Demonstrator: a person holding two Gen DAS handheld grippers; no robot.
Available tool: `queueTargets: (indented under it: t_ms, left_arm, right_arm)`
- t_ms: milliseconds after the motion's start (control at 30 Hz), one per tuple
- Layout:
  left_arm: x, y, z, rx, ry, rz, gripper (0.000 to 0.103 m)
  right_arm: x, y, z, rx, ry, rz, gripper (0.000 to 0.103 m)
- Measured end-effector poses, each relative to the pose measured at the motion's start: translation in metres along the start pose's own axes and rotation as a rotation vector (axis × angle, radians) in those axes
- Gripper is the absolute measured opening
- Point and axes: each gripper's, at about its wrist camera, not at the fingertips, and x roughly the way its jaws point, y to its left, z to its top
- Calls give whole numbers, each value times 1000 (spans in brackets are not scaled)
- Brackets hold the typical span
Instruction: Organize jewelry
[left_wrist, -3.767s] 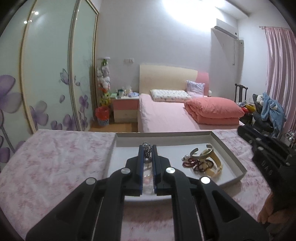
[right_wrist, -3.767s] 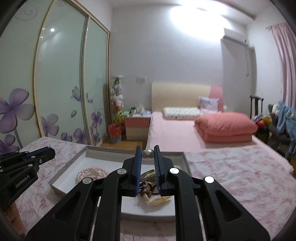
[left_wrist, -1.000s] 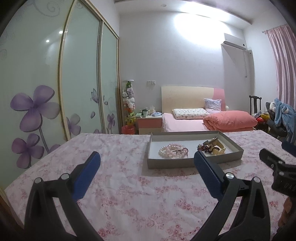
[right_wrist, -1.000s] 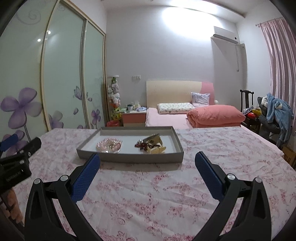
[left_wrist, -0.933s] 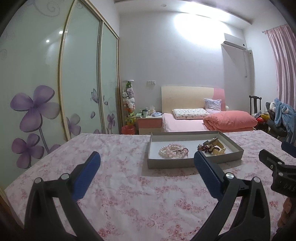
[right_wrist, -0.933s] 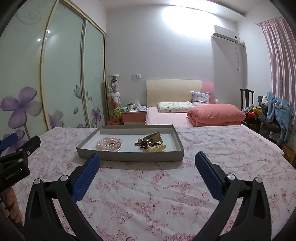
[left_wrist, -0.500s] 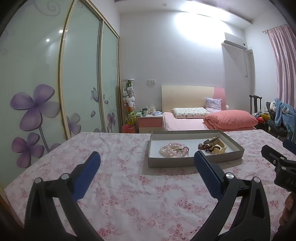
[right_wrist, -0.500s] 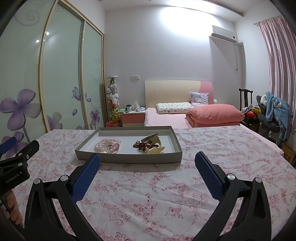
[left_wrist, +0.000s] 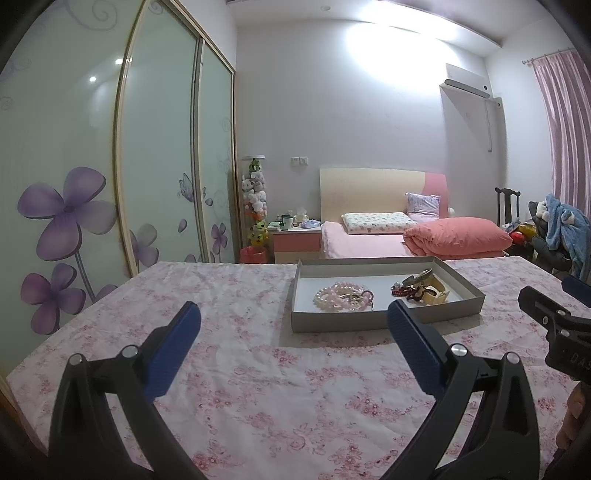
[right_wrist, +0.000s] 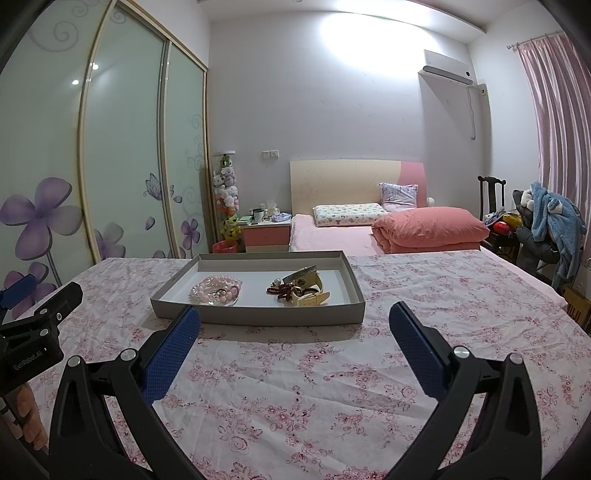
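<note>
Both the left gripper (left_wrist: 293, 325) and right gripper (right_wrist: 293, 325) are wide, empty. In the far tray (right_wrist: 258, 315), the light, slippery pink beads (right_wrist: 216, 290) and stiff cream bangle (right_wrist: 312, 299) probably lift best by one strand or rim.

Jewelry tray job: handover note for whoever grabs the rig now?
Left gripper: open, holding nothing, back from the tray.
Right gripper: open, holding nothing, also back from the tray.
Gray tray sits on the floral cloth.
Inside, in two apart groups: pink bead bracelets on the left; dark red beads, cream strap and bangles on the right.
Done: no jewelry shows outside the tray.
Left: possibly nothing; untangle the right pile if finer sorting is wanted.
</note>
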Motion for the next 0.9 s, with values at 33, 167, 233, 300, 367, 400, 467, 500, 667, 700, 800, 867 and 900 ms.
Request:
queueTargets:
  t_ms: [33, 167, 233, 300, 367, 400, 467, 500, 667, 700, 800, 867, 900]
  left_arm:
    - [0, 0, 0, 0, 0, -1, 99]
    - [0, 0, 0, 0, 1, 0, 99]
    - [0, 0, 0, -1, 1, 0, 99]
    - [0, 0, 0, -1, 2, -1, 99]
    - [0, -1, 0, 0, 2, -2, 99]
    - [0, -1, -1, 1, 2, -2, 99]
    - [0, -2, -1, 1, 2, -3, 99]
    - [0, -2, -2, 1, 2, -3, 99]
    - [0, -3, -3, 0, 4, -5, 99]
    - [0, -3, -3, 1, 4, -4, 99]
    - [0, -4, -4, 2, 5, -6, 99]
    - [0, -6, -5, 2, 6, -6, 99]
    - [0, -5, -5, 2, 6, -6, 99]
  right_arm:
    - [0, 0, 0, 0, 0, 1, 101]
    - [0, 0, 0, 1, 1, 1, 101]
    - [0, 0, 0, 1, 1, 1, 101]
    - [0, 0, 0, 1, 1, 1, 101]
    - [1, 0, 0, 2, 2, 1, 101]
    - [0, -1, 0, 2, 2, 1, 101]
    - [0, 0, 0, 2, 2, 2, 101]
    - [1, 0, 0, 2, 3, 3, 101]
    - [1, 1, 0, 2, 5, 4, 101]
    - [1, 2, 0, 2, 5, 4, 101]
    - [1, 2, 0, 3, 6, 4, 101]
    - [1, 1, 0, 2, 5, 4, 101]
    - [1, 2, 0, 2, 5, 3, 101]
